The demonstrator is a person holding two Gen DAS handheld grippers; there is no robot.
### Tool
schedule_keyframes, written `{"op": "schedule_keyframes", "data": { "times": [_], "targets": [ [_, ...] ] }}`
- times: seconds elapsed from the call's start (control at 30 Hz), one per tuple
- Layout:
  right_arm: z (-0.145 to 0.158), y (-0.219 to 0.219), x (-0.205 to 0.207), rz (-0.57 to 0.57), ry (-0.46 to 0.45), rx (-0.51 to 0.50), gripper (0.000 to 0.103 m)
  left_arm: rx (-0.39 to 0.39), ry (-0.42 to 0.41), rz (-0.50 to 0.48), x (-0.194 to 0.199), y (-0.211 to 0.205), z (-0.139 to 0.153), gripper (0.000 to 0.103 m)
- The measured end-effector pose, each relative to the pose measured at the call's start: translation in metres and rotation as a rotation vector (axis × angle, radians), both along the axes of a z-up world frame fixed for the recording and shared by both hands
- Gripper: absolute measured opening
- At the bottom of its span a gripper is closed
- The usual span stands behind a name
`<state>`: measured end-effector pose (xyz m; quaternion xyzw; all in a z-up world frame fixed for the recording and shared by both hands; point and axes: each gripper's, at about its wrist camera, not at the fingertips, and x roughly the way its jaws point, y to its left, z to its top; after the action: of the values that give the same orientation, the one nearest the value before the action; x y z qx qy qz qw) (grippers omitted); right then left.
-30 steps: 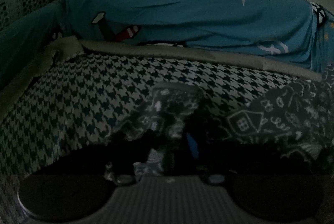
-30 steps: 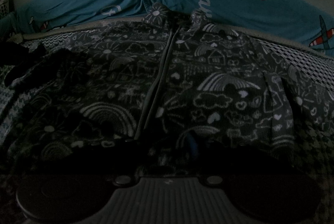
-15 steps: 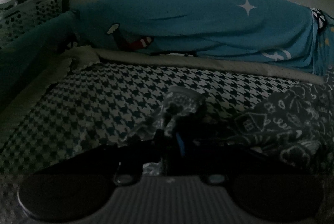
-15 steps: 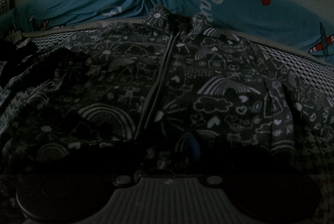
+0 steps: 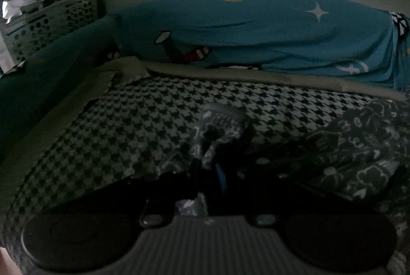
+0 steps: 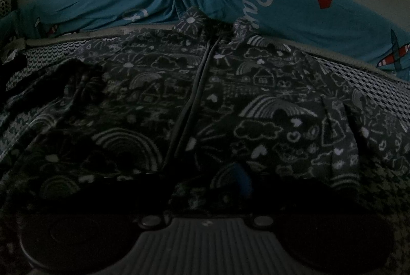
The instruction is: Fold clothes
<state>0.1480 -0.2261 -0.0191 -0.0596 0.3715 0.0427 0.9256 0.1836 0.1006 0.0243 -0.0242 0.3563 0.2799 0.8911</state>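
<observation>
A dark jacket [image 6: 256, 100] printed with white rainbows, clouds and houses lies spread front-up on the houndstooth sheet [image 5: 128, 126], its zip running up the middle. In the left wrist view its sleeve [image 5: 223, 121] stands bunched up from the sheet, cuff on top, and my left gripper [image 5: 208, 168] is shut on it just below the cuff. The jacket's body [image 5: 358, 146] lies to the right of that. My right gripper [image 6: 205, 182] hovers low over the jacket's bottom hem right of the zip; its jaws are opening, with fabric lying slack between them.
A teal printed quilt [image 5: 256, 31] is piled along the wall behind the sheet, above a pale grey band [image 5: 256, 80]. A white perforated basket [image 5: 51, 21] with clutter stands at the back left. The scene is very dim.
My left gripper has risen and drawn back with the sleeve, which now stands higher off the sheet. In the right wrist view the fingers have spread a little; the jacket has not moved.
</observation>
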Motion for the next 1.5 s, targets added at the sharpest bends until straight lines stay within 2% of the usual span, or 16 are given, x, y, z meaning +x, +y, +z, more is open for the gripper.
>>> {"op": "schedule_keyframes", "data": {
  "times": [0.23,0.53,0.63,0.8,1.0,1.07,1.3,1.5],
  "targets": [
    [-0.001,-0.001,0.0,0.002,-0.004,-0.005,0.051,-0.006,0.014,0.082,-0.023,0.016,0.002,0.014],
    [-0.001,-0.002,-0.001,0.0,-0.008,-0.008,0.052,-0.056,0.08,0.187,-0.054,0.036,-0.007,0.014],
    [-0.001,-0.002,-0.002,0.0,-0.01,-0.009,0.052,-0.06,0.109,0.221,-0.063,0.034,-0.013,0.018],
    [-0.002,-0.004,-0.001,-0.008,-0.009,-0.008,0.055,-0.13,0.131,0.269,-0.081,0.032,-0.021,0.019],
    [-0.003,-0.005,0.0,-0.017,-0.008,-0.008,0.057,-0.154,0.111,0.328,-0.102,0.028,-0.015,0.029],
    [-0.003,-0.005,0.0,-0.018,-0.007,-0.008,0.057,-0.167,0.079,0.341,-0.108,0.027,-0.01,0.032],
    [-0.004,-0.006,-0.001,-0.03,-0.009,-0.004,0.058,-0.143,-0.018,0.269,-0.107,0.018,0.005,0.048],
    [0.001,-0.003,-0.007,-0.016,-0.039,-0.022,0.058,-0.189,-0.033,0.116,-0.092,-0.006,0.007,0.049]
  ]
}}
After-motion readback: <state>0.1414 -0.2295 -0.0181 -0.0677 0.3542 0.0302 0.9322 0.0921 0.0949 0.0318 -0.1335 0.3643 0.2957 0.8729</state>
